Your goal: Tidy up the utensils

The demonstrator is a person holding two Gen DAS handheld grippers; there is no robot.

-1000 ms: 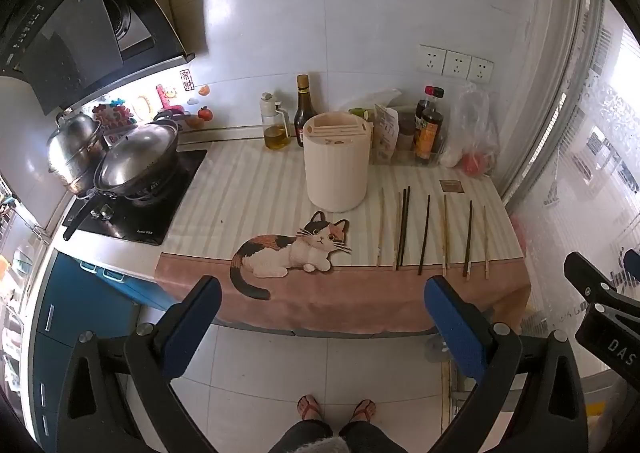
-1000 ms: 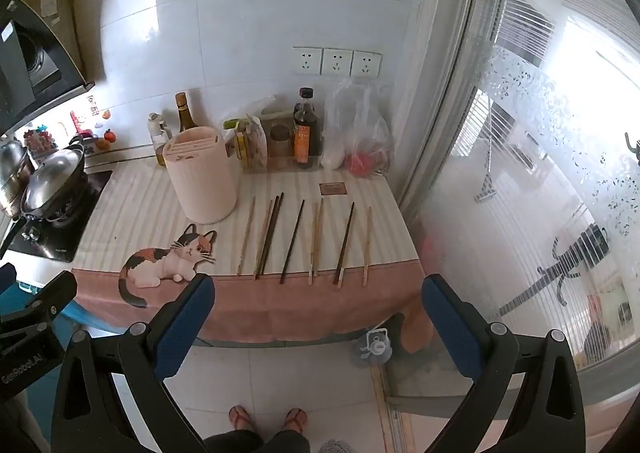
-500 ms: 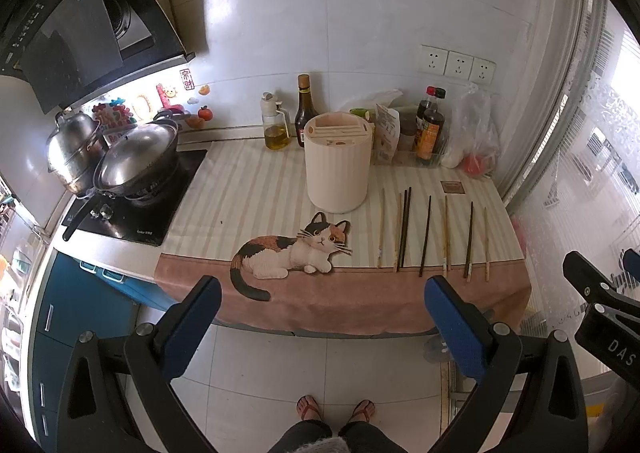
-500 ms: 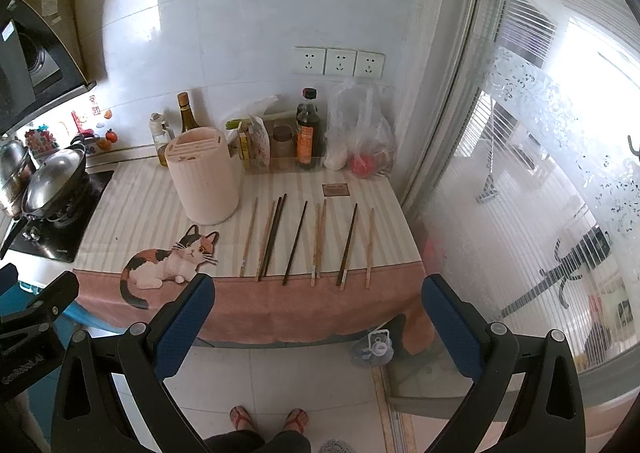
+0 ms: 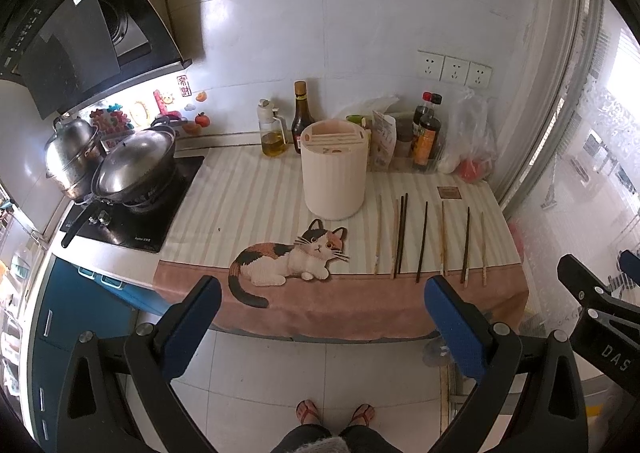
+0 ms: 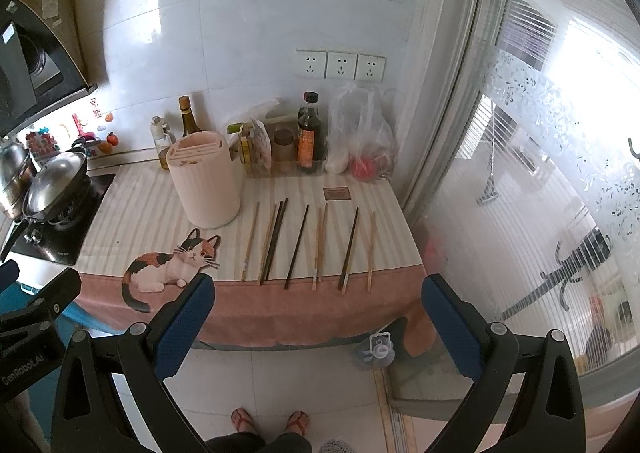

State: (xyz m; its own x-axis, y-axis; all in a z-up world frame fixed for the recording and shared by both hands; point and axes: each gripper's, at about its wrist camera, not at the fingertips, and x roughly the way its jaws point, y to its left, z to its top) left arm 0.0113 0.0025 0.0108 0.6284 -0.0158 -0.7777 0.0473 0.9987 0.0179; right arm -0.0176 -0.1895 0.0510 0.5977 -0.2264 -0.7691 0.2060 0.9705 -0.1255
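chopsticks (image 6: 304, 245) lying side by side near the desk (image 6: 132, 213) front edge, just right of the slotted holder (image 6: 204, 181), likely staged for pickup | left claw (image 5: 320, 321) gaping wide, gripping nothing | right claw (image 6: 318, 323) gaping wide, empty, hovering short of the desk

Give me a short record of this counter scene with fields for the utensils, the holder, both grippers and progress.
utensils: chopsticks lying in a row on the striped cloth, light and dark ones mixed
holder: pale round utensil holder upright, left of the row
left gripper: open, empty, short of the counter
right gripper: open, empty, short of the counter
progress: no chopstick in the holder
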